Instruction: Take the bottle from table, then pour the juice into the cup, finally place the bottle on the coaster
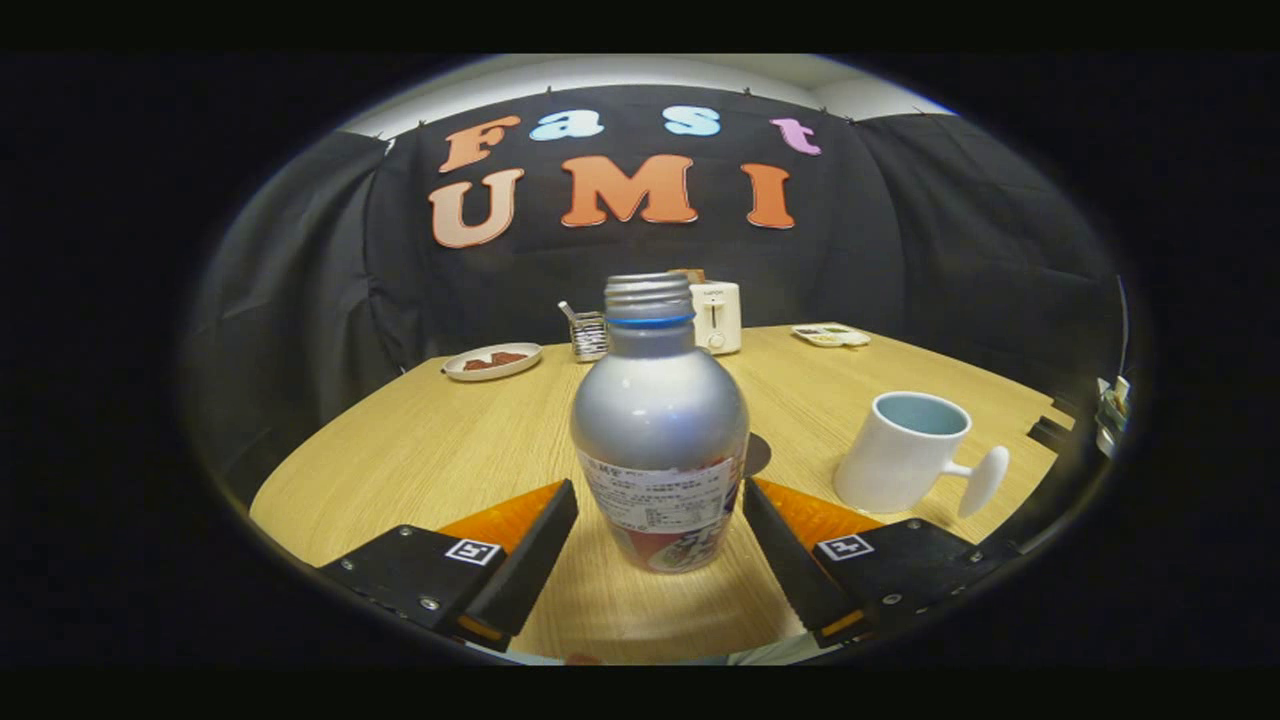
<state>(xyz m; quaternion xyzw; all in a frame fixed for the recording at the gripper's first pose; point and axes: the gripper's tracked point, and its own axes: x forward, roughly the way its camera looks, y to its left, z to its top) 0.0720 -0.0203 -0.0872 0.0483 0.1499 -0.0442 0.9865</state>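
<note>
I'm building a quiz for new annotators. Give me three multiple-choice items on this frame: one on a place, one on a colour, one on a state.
1. Where does the bottle stand?
A. between the fingers of the hand-held gripper
B. inside the cup
C. on the far plate

2. What colour is the outside of the cup?
A. red
B. white
C. black

3. How are the gripper's fingers?
A. shut on the cup
B. shut with nothing between them
C. open, apart from the bottle

Answers:
1. A: the bottle stands upright on the table between the two fingers.
2. B: the cup's wall and handle are white.
3. C: a gap shows between each finger and the bottle.
</note>
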